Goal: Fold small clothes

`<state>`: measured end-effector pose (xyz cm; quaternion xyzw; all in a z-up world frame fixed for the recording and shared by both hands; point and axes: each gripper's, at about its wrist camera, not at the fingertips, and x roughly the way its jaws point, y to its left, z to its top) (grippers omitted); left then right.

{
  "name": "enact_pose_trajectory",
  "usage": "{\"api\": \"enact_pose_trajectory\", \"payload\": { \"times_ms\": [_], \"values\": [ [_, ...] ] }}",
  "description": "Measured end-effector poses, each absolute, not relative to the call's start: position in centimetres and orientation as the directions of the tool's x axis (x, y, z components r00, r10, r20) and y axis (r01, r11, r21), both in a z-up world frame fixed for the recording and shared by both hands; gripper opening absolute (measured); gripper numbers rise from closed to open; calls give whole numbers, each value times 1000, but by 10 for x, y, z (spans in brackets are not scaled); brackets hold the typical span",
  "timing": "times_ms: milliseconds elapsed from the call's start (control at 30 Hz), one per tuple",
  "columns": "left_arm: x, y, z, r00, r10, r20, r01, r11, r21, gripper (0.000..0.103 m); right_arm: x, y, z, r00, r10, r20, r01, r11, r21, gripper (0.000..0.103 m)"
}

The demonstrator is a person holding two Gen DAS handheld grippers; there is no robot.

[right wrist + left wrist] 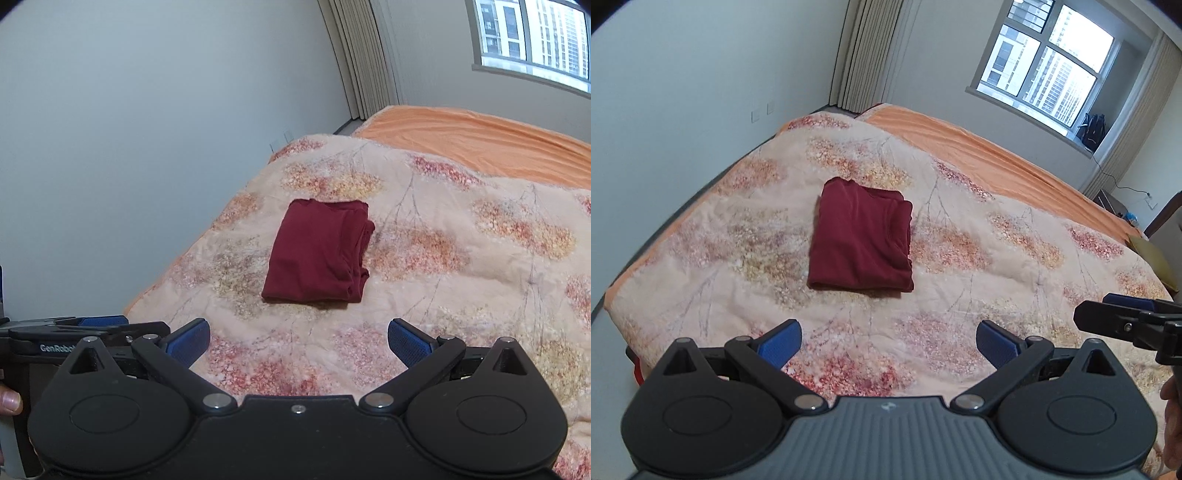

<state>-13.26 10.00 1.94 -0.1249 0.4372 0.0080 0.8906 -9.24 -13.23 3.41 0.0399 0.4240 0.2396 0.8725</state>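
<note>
A dark red garment (862, 238) lies folded into a small rectangle on the flowered quilt (979, 266); it also shows in the right wrist view (319, 253). My left gripper (888, 345) is open and empty, held above the quilt a little short of the garment. My right gripper (298, 345) is open and empty too, at about the same distance from the garment. The right gripper's fingers (1123, 319) show at the right edge of the left wrist view. The left gripper's fingers (96, 326) show at the left edge of the right wrist view.
The quilt covers a bed with an orange sheet (997, 155) at the far side. A grey wall (147, 147) runs along the bed's left edge. Curtains (864, 55) and a window (1045, 62) stand behind. A yellow pillow (1156, 258) lies at the right.
</note>
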Motion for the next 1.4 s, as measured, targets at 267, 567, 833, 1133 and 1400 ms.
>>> {"api": "enact_pose_trajectory", "payload": {
  "times_ms": [267, 567, 833, 1133, 1400],
  "values": [
    [-131, 100, 19, 624, -119, -773, -132, 958, -254, 102, -92, -134, 39, 535, 452, -714, -378, 884, 277, 102],
    [-132, 101, 18, 626, -108, -772, -145, 957, -252, 102, -90, -135, 37, 534, 452, -715, -376, 884, 278, 102],
    [-131, 100, 19, 623, -92, -777, -148, 961, -232, 102, -87, -134, 32, 528, 445, -723, -376, 886, 271, 102],
    [-129, 99, 18, 622, -90, -778, -148, 962, -229, 103, -84, -134, 28, 521, 445, -728, -371, 886, 277, 102],
    [-126, 98, 18, 622, -91, -778, -148, 962, -231, 103, -81, -135, 26, 520, 448, -727, -374, 885, 278, 102]
  ]
}}
